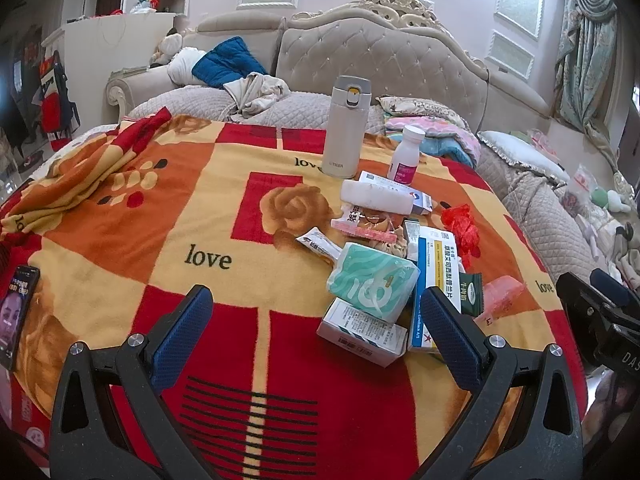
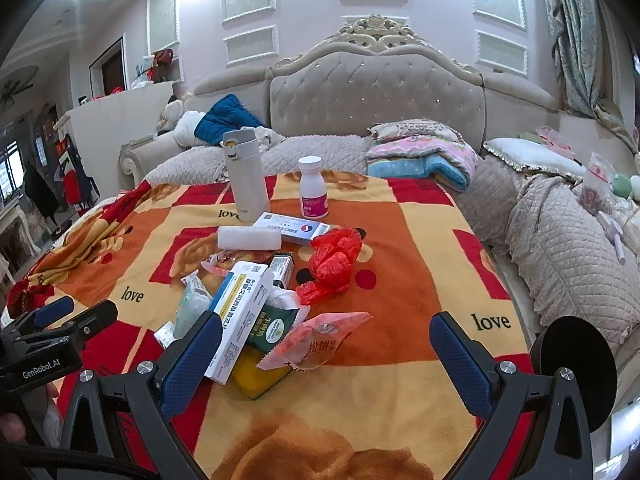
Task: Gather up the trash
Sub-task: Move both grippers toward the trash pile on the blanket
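Two tools, the left tool (image 1: pixel 316 334) and the right tool (image 2: pixel 326 354), are held wide open and empty above a blanket-covered bed (image 2: pixel 400 248). Nothing is gripped yet. Nearest the right tool, a pink wrapper (image 2: pixel 316 344) is seen before the thermos (image 2: pixel 244 174); a lowering and closing is judged next.

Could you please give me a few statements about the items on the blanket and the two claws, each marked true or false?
1. The beige thermos stands upright on the blanket. True.
2. The right claw is shut on the red plastic bag. False: it is open and holds nothing.
3. The white pill bottle has its cap on. True.
4. The left claw grips the teal tissue pack. False: it is open and empty.
5. The phone lies on top of the pile. False: it lies apart, at the blanket's edge.
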### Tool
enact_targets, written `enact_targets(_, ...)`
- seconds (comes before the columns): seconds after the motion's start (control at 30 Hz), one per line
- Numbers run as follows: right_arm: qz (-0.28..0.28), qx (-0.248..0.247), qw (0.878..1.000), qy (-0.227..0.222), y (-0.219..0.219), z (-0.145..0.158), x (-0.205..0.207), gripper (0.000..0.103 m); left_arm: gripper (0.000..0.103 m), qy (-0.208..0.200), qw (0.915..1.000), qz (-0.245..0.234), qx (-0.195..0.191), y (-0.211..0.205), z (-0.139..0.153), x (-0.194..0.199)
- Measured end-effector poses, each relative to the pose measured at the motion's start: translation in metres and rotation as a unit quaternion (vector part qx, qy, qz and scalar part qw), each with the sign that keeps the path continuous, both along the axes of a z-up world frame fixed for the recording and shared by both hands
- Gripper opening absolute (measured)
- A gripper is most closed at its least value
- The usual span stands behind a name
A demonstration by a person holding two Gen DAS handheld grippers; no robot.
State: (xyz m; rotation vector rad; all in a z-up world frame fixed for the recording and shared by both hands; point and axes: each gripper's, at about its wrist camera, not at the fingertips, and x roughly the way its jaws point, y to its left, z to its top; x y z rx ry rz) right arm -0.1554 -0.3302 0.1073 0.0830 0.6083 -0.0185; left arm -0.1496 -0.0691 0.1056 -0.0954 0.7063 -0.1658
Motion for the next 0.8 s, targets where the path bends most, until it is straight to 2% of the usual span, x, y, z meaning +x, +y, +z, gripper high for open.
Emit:
enact_targets(0.4,0.004,-0.002,1.0,0.01,-0.001,-0.005,0.005,0.103,0.103,0.011,0.9999,-0.003,0.005,0.0,-0.005,0.006)
enact_targets(0.6,0.004,0.014,1.0,0.025,-0.008,-0.015,0.009,0.103,0.103,0.016,0.9998,-0.008,0.009,0.003,-0.009,0.009)
enact_targets(0.8,0.013,0.006,0.999,0.041,-0.005,-0.021,0.013,0.103,0.103,0.023,0.9996,-0.015,0.003,0.004,-0.014,0.014)
